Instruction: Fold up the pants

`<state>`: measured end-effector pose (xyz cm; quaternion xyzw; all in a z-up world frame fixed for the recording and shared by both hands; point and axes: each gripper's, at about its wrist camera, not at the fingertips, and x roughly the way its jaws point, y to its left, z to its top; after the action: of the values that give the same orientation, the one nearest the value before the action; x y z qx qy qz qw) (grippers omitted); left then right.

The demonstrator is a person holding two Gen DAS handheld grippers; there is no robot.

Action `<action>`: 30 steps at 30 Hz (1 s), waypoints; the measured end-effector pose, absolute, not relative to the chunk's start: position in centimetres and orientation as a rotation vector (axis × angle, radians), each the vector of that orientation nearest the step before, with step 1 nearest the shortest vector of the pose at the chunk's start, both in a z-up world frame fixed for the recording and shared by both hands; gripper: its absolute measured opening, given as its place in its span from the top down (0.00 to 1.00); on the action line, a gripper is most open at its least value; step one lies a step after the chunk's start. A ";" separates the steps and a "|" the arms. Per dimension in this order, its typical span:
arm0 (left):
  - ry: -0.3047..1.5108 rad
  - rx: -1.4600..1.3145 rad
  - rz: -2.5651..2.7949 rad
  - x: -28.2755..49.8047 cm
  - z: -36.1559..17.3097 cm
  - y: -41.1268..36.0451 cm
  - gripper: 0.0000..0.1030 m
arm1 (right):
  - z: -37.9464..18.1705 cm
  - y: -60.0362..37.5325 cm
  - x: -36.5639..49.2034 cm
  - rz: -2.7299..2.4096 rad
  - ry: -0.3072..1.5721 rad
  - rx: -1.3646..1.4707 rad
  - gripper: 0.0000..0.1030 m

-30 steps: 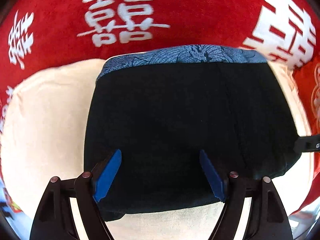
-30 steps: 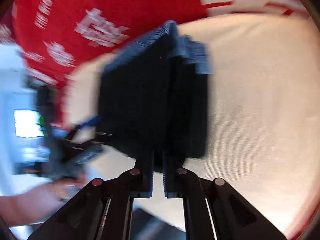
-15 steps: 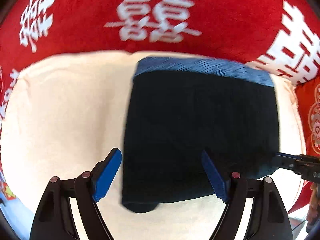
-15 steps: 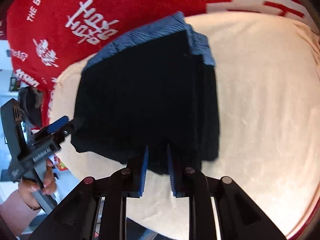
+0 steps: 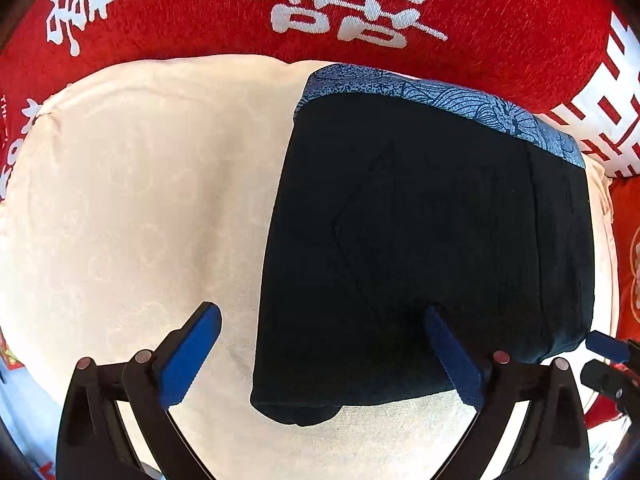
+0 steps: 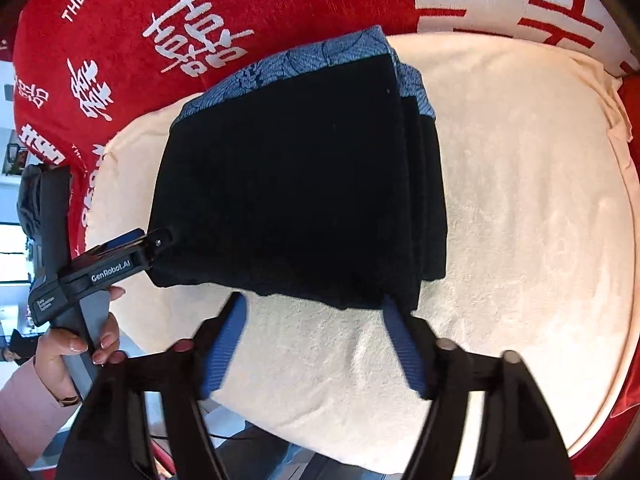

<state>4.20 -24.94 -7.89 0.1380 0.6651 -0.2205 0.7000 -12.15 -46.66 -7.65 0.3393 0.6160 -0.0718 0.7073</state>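
Note:
The dark pants (image 5: 424, 248) lie folded into a thick rectangle on a cream cushion (image 5: 132, 208), with a blue patterned band along the far edge. They also show in the right wrist view (image 6: 296, 184). My left gripper (image 5: 320, 324) is open and empty, its right finger over the pants' near edge, its left finger over the cushion. My right gripper (image 6: 314, 312) is open and empty just in front of the pants' near edge. The left gripper also shows in the right wrist view (image 6: 156, 242), its tips at the pants' left corner.
A red backrest with white characters (image 5: 320, 16) rises behind the cushion and wraps round its sides (image 6: 120, 60). The cushion's front edge (image 6: 320, 432) drops off below my right gripper. The person's hand (image 6: 76, 344) holds the left gripper.
My right gripper has opened and let go of the pants' near edge. The left gripper view has shifted left, so the pants now sit to the right. The pants lie still.

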 end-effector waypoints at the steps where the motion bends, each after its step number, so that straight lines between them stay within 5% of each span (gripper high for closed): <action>1: 1.484 0.308 -0.489 4.2 -7.9 -25.2 0.01 | -7.7 -46.6 -12.3 -0.163 1.373 0.752 0.25; 30: 1.451 0.301 -0.630 8.5 -6.9 -25.6 0.01 | -9.1 -52.6 -13.7 -0.168 1.295 0.865 0.25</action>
<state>8.49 -25.62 -6.93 0.1347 0.6498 -0.2822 0.6928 -13.70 -52.63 -9.10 0.3894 0.5835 -0.0755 0.7086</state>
